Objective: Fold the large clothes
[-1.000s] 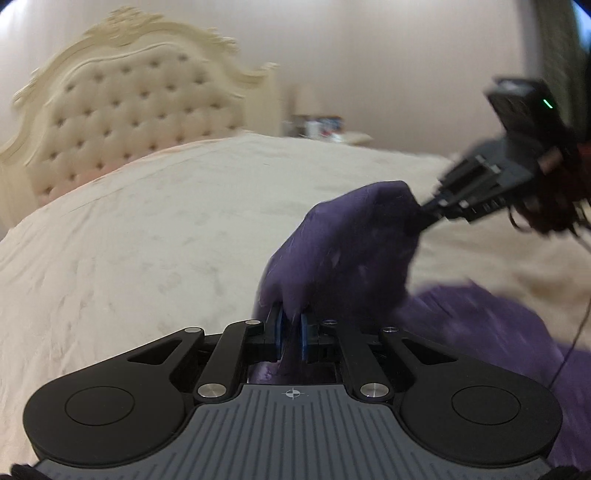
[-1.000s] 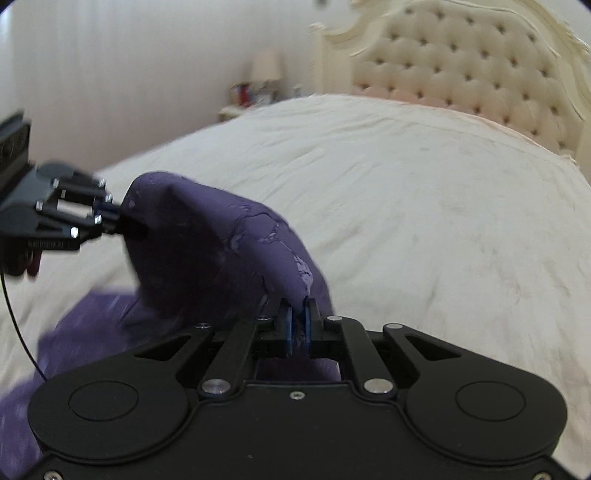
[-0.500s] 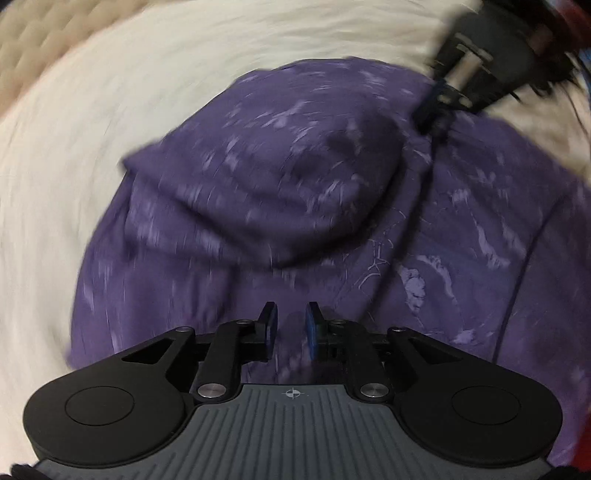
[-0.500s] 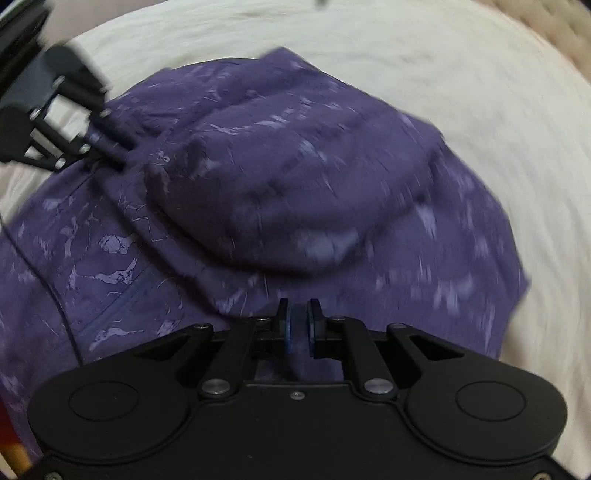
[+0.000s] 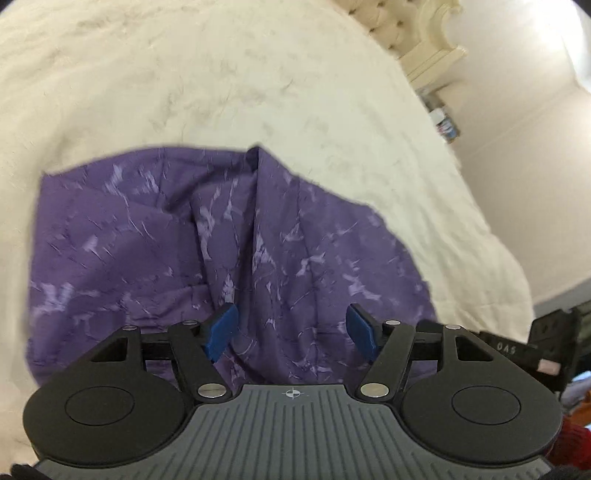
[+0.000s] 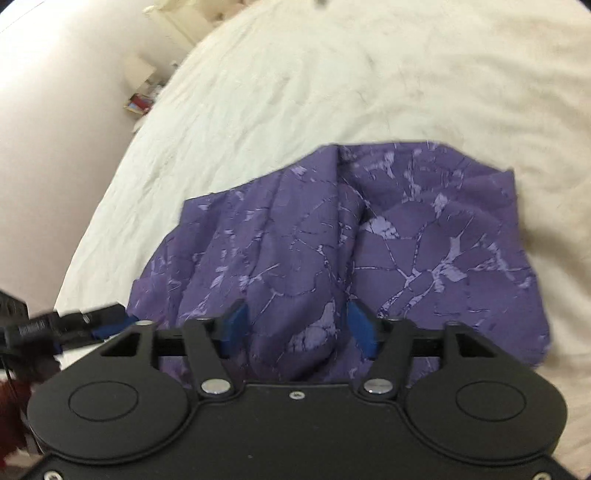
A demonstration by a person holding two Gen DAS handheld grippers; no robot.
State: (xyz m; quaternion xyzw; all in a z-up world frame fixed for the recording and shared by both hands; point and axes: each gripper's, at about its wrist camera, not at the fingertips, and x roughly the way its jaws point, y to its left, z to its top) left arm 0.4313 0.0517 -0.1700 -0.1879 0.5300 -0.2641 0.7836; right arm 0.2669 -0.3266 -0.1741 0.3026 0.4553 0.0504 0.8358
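Both grippers have just been opening. The left gripper now has its jaws spread, blue pads apart and pressing nothing; same w/ the right gripper, jaws wide, nothing pinched. The purple garment lies on the cream bed cover right ahead of and under both sets of fingers, cloth showing between the pads but loose, not clamped. Judging by the layers, one fold looks laid down: a doubled flap w/ a ridge running away from the fingers down the middle, far edge roughly straight. Still rumpled tho, so smoothing and prob. at least one more fold are left; can't tell what type of garment it is. Count: 1 garment, 2 grippers, 1 bed, 1 tufted headboard far ahead-right of the left gripper. The right gripper's body shows at the left view's right edge, so the two are close side by side.
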